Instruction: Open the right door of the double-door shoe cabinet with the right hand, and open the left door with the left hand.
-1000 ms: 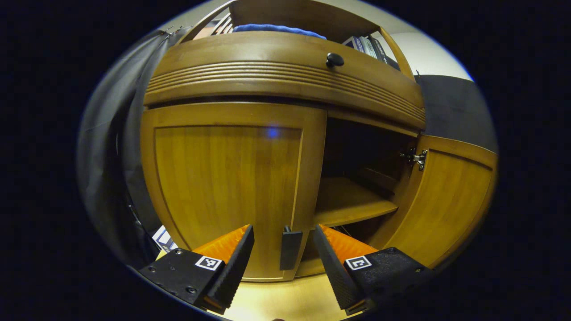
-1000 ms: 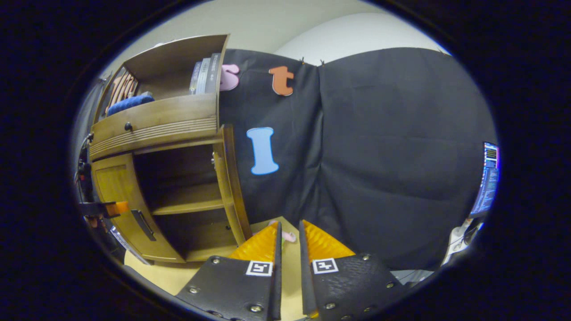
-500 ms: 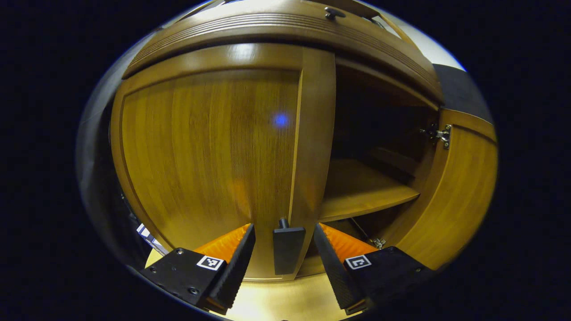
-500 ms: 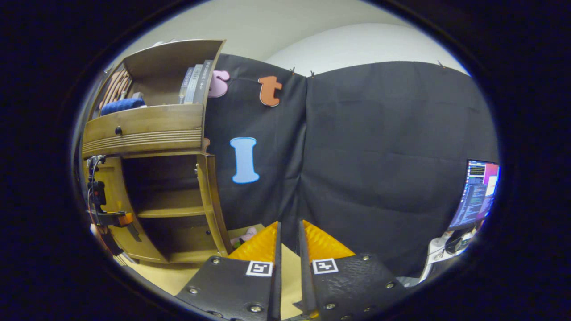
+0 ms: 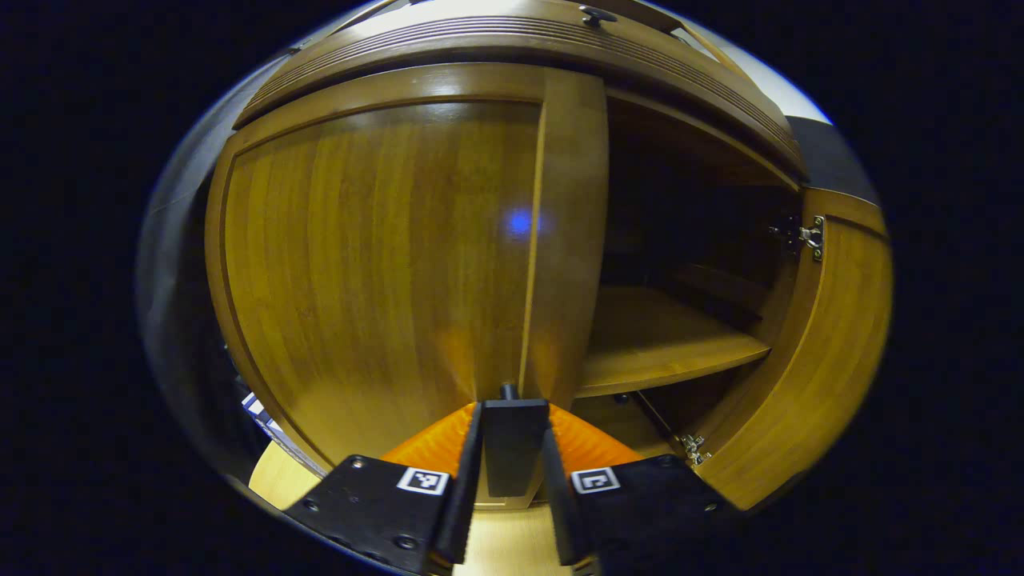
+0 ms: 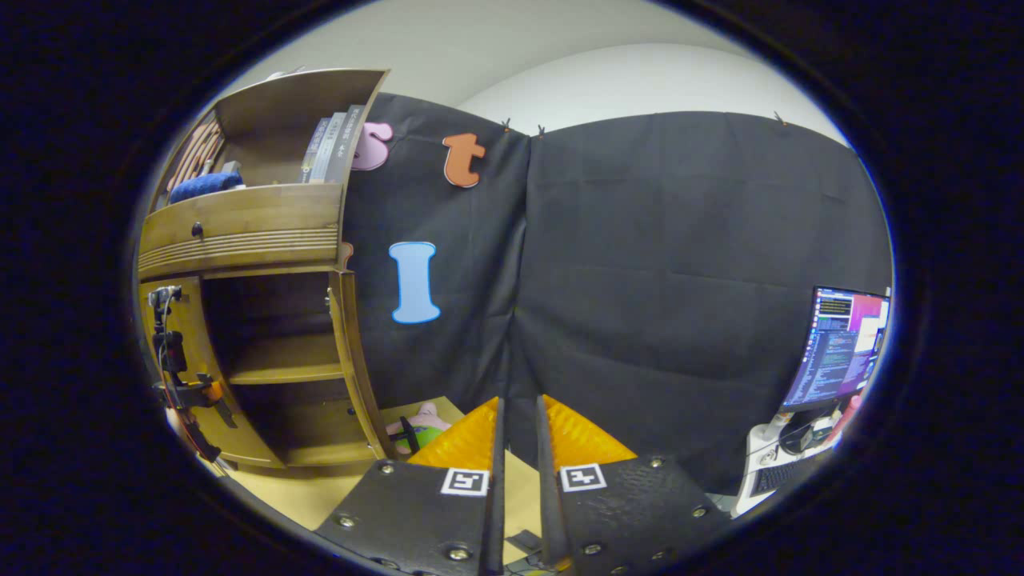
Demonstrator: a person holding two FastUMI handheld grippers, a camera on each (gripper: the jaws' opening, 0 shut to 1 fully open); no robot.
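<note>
Left door (image 5: pixel 376 264) shut; right door (image 5: pixel 832 360) open at 3 o'clock. Left tool (image 5: pixel 512 488) clamped on handle (image 5: pixel 514 444). Next: pull out. Right tool (image 6: pixel 516 480) together, holding nothing.

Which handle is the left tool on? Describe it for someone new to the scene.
Start at the wooden shoe cabinet: its right door stands open, its left door is closed. On the left door's inner edge, low down, sits a dark flat bar handle, clamped by the left tool. The drawer above has a small round knob instead.
</note>
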